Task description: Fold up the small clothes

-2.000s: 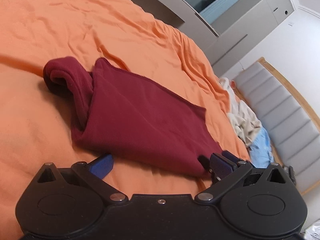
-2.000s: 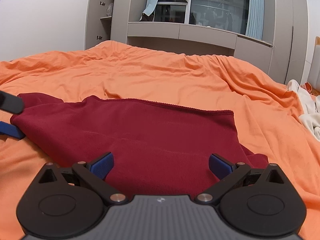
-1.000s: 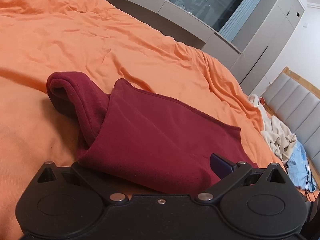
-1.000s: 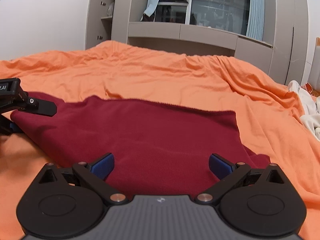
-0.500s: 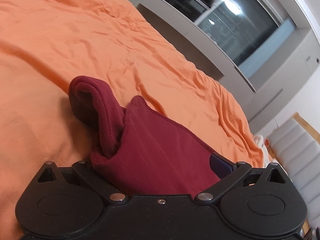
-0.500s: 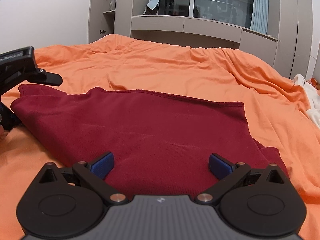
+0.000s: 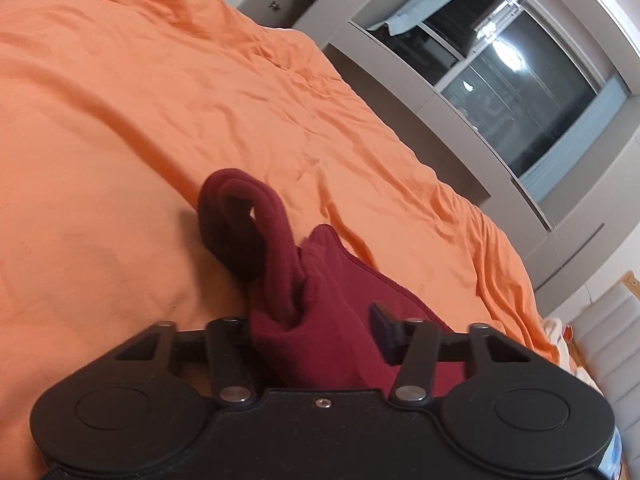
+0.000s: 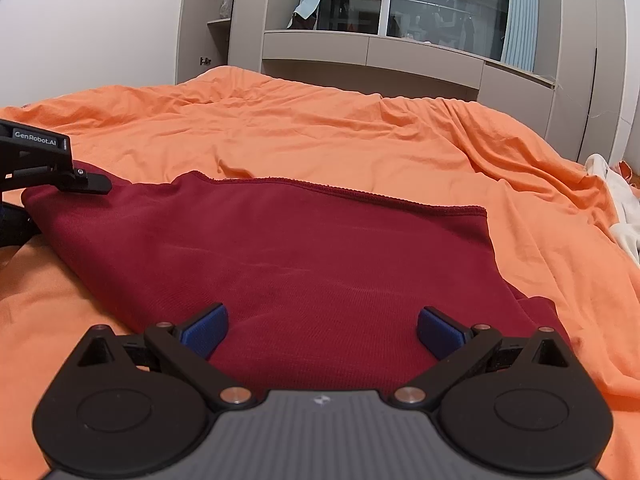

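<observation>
Left tongs [image 7: 320, 334]: narrowed since half a second ago and now pinching a bunched corner of the dark red garment [image 8: 304, 264]; one blue pad [image 7: 382, 330] shows against the cloth, the other is buried in it. The view has tilted further, and the garment's rolled cuff [image 7: 244, 216] now stands up as an open loop above the sheet instead of lying low. Right tongs [image 8: 322, 330]: wide apart, unchanged, blue ribbed pads [image 8: 204, 330] hovering over the near edge of the garment, gripping nothing. Garment: soft fine-knit fabric, roughly rectangular, spread flat on the bed with a stitched hem along its far edge; its left end is lifted where the left tongs, black with a white "GenRobot.AI" label, hold it. Bed sheet [image 8: 360, 136]: orange, matte, creased into shallow wrinkles. Beyond it: pale crumpled cloth [image 8: 616, 208] at the right edge, grey cabinets [image 8: 420, 58], dark glazed window [image 8: 444, 4].
</observation>
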`<state>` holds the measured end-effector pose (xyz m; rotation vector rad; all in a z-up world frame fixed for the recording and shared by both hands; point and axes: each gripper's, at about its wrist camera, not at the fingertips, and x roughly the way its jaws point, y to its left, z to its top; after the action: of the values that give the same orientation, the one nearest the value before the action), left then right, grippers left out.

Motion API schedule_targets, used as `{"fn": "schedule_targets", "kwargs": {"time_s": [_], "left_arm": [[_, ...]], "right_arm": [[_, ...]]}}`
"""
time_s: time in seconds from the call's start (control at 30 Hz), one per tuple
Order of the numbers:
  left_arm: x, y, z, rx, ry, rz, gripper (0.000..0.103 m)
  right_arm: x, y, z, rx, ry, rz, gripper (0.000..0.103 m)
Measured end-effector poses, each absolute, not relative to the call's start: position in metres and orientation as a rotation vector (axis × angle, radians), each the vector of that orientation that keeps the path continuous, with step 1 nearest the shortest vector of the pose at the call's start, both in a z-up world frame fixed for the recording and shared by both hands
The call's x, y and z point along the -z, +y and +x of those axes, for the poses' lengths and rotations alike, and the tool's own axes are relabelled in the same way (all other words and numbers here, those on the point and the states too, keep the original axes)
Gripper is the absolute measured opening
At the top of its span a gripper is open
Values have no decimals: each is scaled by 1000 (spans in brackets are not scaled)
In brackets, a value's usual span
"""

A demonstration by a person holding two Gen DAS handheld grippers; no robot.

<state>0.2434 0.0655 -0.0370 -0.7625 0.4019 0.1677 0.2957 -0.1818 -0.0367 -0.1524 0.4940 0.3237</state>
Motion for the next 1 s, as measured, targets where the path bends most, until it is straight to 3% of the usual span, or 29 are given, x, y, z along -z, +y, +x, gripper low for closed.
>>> {"fn": "schedule_targets", "kwargs": {"time_s": [0.3,0.6,1.0], "left_arm": [[26,62,257,-146,404,-700,21],[-19,25,289,-38,424,-531,17],[-56,-129,297,355,487,-156,16]], "right_arm": [[13,-203,297,-346,498,-99,103],[-31,-296,306,-156,402,31,103],[-30,-441,320,27,416,427,103]]}}
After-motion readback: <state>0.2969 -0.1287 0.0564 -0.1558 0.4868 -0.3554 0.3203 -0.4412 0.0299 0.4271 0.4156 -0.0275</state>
